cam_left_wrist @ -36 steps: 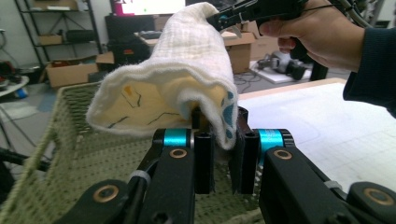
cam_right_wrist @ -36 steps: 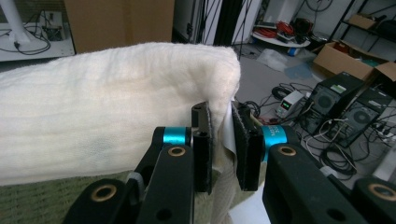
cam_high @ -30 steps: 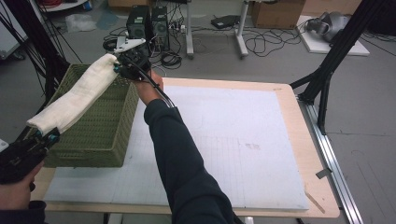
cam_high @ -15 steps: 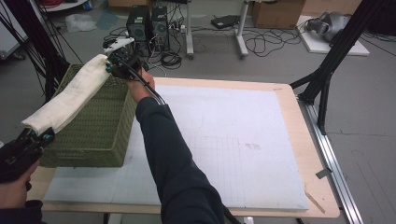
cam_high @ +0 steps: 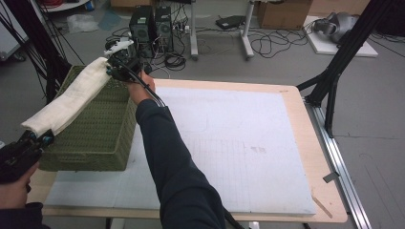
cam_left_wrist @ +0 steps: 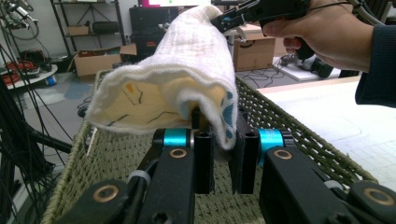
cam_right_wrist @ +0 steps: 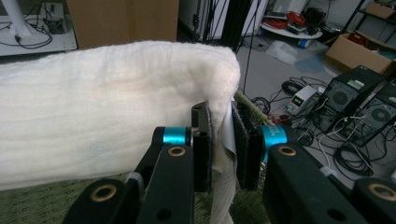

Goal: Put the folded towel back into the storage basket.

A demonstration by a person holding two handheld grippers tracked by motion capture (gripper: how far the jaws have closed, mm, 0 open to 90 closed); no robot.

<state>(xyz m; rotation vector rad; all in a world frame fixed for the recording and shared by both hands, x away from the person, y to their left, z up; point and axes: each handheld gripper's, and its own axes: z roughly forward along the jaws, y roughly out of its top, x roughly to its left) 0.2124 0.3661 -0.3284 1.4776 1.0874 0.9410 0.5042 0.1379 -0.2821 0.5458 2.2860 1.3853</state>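
A folded cream towel (cam_high: 71, 98) hangs stretched over a green woven basket (cam_high: 95, 129) at the table's left. My left gripper (cam_high: 38, 139) is shut on the towel's near end, just past the basket's near-left corner. My right gripper (cam_high: 114, 71) is shut on the far end, above the basket's far rim. In the left gripper view the towel (cam_left_wrist: 177, 79) shows a yellow printed underside, and its edge is pinched in my left gripper (cam_left_wrist: 223, 151). In the right gripper view the towel (cam_right_wrist: 102, 102) drapes leftward from my right gripper (cam_right_wrist: 222, 144).
A white foam mat (cam_high: 248, 143) covers the wooden table (cam_high: 305, 119) to the right of the basket. Computer towers (cam_high: 153, 28), cables and boxes sit on the floor behind. A black stand (cam_high: 334, 71) rises at the table's right.
The right gripper has shifted left and slightly down with the towel's far end, so the towel now lies farther over the basket. The left gripper has held its place.
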